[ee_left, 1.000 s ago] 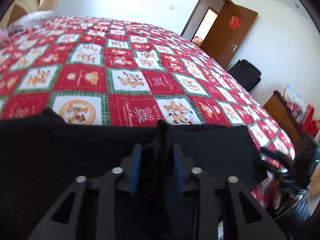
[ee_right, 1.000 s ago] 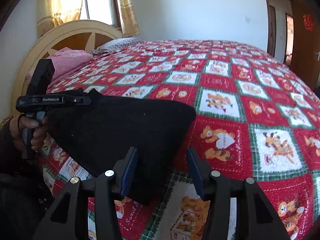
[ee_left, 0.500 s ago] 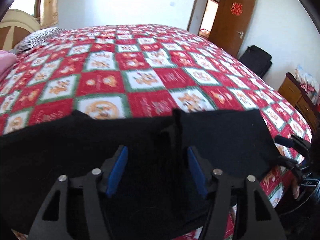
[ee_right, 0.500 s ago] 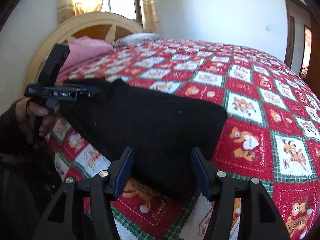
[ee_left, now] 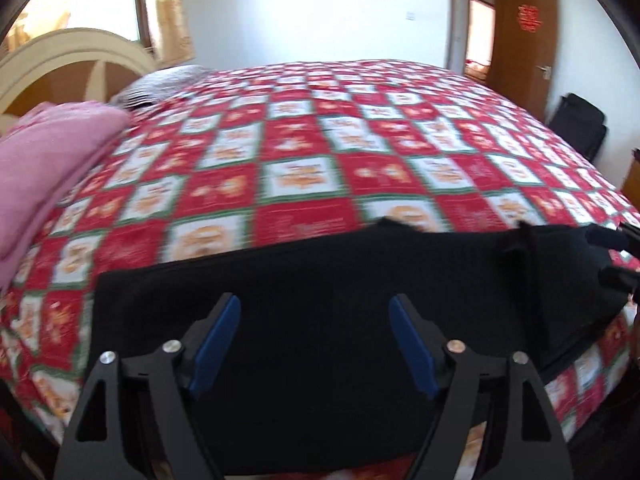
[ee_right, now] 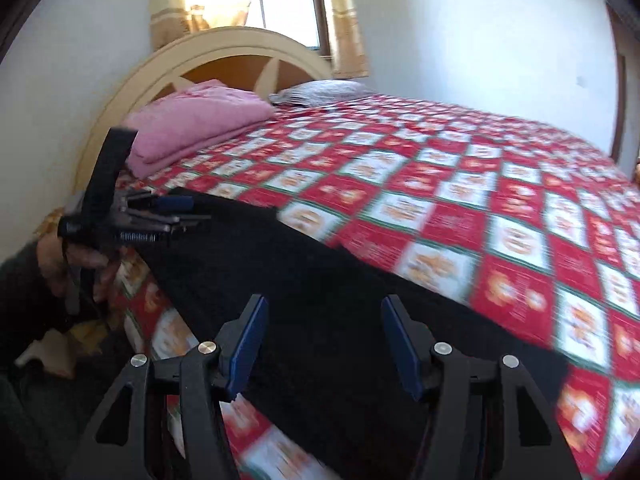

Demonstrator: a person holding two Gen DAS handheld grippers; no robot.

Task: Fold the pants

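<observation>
We have the black pants [ee_left: 328, 312] lying flat as a long band along the near edge of the red patterned quilt [ee_left: 304, 184], well short of the pink blanket [ee_right: 196, 120] by the headboard [ee_right: 224, 52]. Our left gripper [ee_left: 316, 344] is opening over the cloth with nothing pinched; our right gripper [ee_right: 324, 340] stands open above it too. To fold well, we should seize one end at both corners, lift evenly and lay it square. Lettering on the left gripper's side is too blurred to read.
</observation>
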